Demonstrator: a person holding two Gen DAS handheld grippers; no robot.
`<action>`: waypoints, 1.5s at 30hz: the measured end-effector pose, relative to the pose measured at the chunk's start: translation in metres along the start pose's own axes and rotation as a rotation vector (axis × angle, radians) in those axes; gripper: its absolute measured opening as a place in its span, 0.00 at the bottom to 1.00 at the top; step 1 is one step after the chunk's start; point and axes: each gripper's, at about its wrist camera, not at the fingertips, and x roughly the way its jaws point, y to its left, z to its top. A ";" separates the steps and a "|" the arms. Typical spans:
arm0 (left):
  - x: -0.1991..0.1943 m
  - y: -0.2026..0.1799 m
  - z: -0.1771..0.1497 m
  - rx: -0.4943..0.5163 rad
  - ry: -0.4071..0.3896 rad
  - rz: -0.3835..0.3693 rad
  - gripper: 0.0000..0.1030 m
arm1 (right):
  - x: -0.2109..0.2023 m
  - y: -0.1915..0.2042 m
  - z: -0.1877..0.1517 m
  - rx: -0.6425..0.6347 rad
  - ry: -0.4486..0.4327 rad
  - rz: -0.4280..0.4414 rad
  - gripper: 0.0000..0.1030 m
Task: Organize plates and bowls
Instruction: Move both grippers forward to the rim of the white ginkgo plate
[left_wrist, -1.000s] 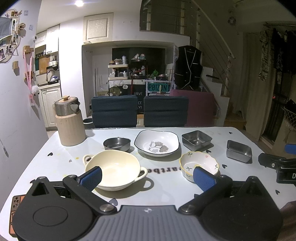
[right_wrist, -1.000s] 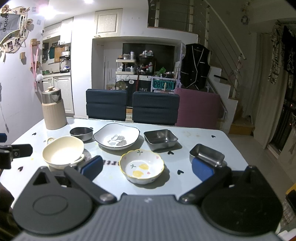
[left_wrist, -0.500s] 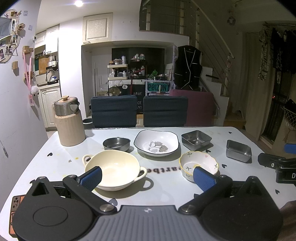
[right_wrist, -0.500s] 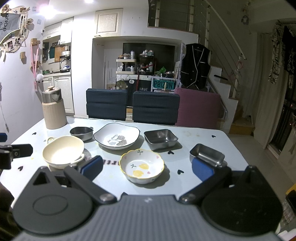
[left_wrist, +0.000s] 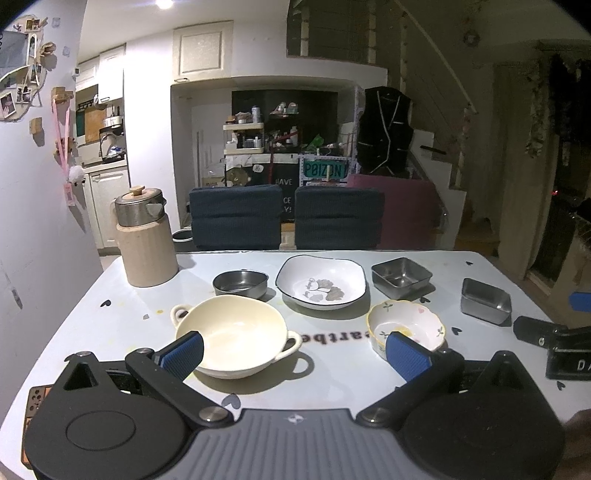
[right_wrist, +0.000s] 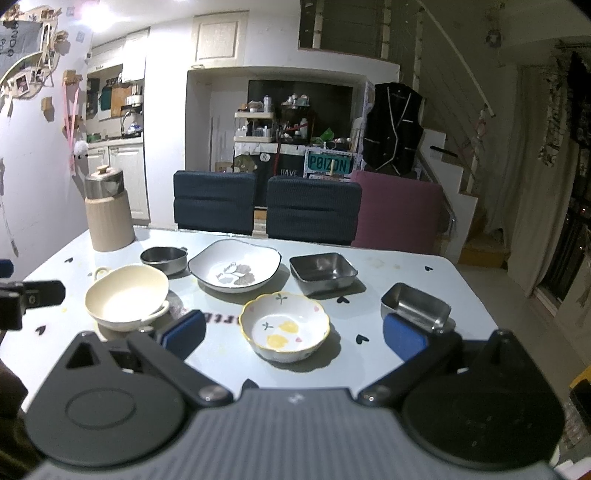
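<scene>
On the white table (left_wrist: 332, 373) lie a cream two-handled bowl (left_wrist: 236, 338) (right_wrist: 125, 297), a small round steel bowl (left_wrist: 240, 283) (right_wrist: 163, 260), a white black-rimmed leaf-print plate (left_wrist: 320, 282) (right_wrist: 234, 270), a scalloped yellow-rimmed bowl (left_wrist: 406, 328) (right_wrist: 284, 326) and two square steel trays (left_wrist: 401, 277) (left_wrist: 485, 301) (right_wrist: 323, 272) (right_wrist: 415, 306). My left gripper (left_wrist: 295, 352) hovers open just before the cream bowl. My right gripper (right_wrist: 293, 334) is open, level with the scalloped bowl. Neither holds anything.
A beige kettle with a steel lid (left_wrist: 144, 240) (right_wrist: 107, 212) stands at the table's far left corner. Two dark blue chairs (left_wrist: 236, 216) (left_wrist: 338, 218) and a maroon one (right_wrist: 397, 212) line the far edge. A wall is close on the left.
</scene>
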 end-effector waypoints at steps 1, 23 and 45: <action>0.001 0.001 0.002 0.002 0.002 0.004 1.00 | 0.002 0.002 0.001 -0.008 0.005 -0.004 1.00; 0.085 0.009 0.061 0.060 -0.063 0.017 1.00 | 0.070 -0.003 0.059 0.039 -0.086 0.063 1.00; 0.260 0.005 0.114 0.081 -0.046 -0.028 1.00 | 0.253 -0.036 0.077 0.322 0.024 0.122 1.00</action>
